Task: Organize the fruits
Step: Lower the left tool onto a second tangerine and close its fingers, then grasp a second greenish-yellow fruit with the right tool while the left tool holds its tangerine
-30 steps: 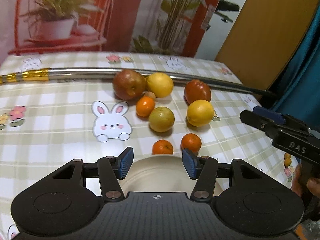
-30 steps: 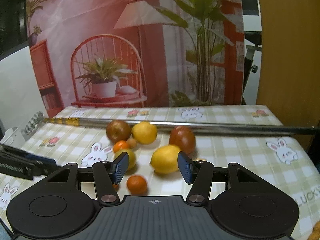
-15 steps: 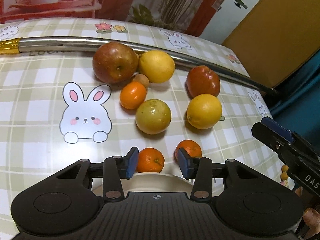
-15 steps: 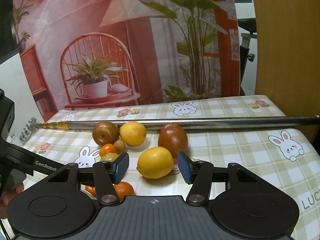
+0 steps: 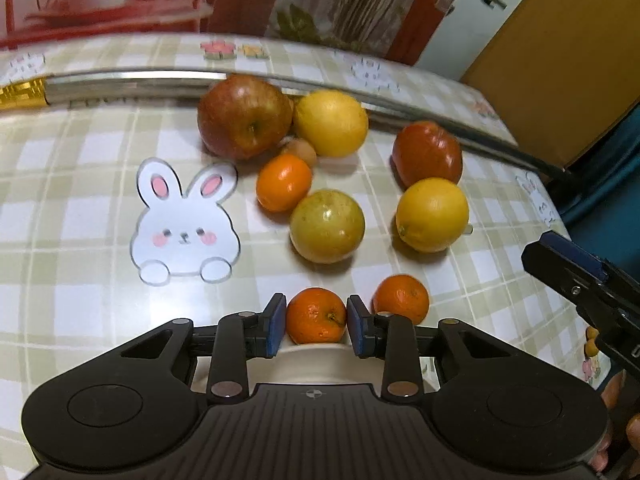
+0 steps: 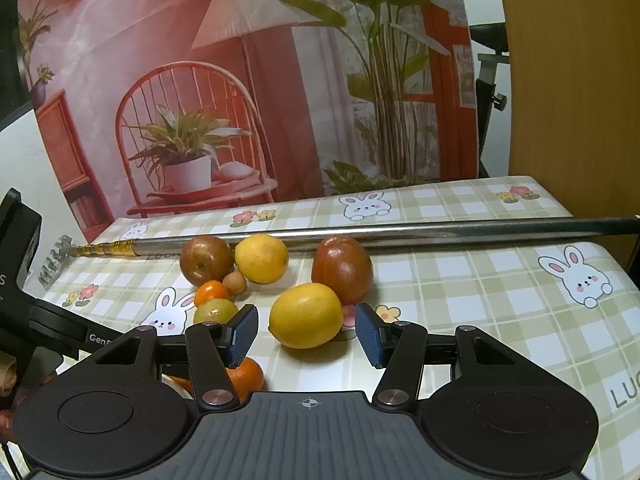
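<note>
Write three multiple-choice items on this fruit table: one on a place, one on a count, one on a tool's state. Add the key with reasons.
1. Where does the metal rod lie?
A. behind the fruit
B. in front of the plate
C. on the bunny

2. How many red apples are there?
A. one
B. two
C. four

3. What is between the left tool's pads?
A. a lemon
B. nothing
C. a tangerine

Key: 1 A, the rod runs along the table's far side, past the fruit. 2 B, one apple by the rod, another to its right. 3 C, the pads have just closed in on a tangerine at the plate's edge.
</note>
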A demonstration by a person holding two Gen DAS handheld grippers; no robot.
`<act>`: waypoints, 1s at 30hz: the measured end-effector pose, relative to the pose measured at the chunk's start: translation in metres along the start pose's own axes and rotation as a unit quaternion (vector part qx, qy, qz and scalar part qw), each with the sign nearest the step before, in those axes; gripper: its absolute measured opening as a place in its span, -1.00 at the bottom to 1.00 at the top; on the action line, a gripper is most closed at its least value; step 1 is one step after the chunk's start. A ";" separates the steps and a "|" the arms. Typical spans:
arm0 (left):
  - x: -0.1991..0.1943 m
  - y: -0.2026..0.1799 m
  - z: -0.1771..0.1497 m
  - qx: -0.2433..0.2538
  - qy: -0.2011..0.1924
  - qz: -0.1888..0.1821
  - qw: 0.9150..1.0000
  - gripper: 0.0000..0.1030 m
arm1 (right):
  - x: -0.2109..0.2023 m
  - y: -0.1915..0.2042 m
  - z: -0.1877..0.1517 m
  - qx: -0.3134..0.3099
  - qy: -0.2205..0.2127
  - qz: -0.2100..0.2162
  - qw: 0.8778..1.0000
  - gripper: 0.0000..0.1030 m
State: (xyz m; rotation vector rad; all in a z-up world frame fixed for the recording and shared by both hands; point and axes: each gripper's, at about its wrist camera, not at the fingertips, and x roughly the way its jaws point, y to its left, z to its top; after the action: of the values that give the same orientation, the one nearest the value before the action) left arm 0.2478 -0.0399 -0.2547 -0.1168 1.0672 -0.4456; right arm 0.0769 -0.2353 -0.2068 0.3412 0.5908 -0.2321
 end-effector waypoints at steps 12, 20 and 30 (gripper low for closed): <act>-0.060 0.018 -0.016 -0.010 -0.093 0.002 0.996 -0.33 | 0.012 0.007 0.007 -0.026 -0.006 0.019 0.999 -0.01; -0.094 0.027 -0.043 0.018 -0.134 0.036 0.990 -0.33 | 0.046 0.031 0.025 -0.060 0.002 0.083 0.995 -0.01; -0.112 0.041 -0.064 0.011 -0.146 0.038 0.988 -0.33 | 0.098 0.070 0.019 -0.124 0.069 0.096 0.985 -0.02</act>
State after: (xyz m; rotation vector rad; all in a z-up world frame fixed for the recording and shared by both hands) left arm 0.1596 0.0505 -0.2065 -0.1179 0.7752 -0.3595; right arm 0.1876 -0.1894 -0.2317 0.1726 0.7106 0.0515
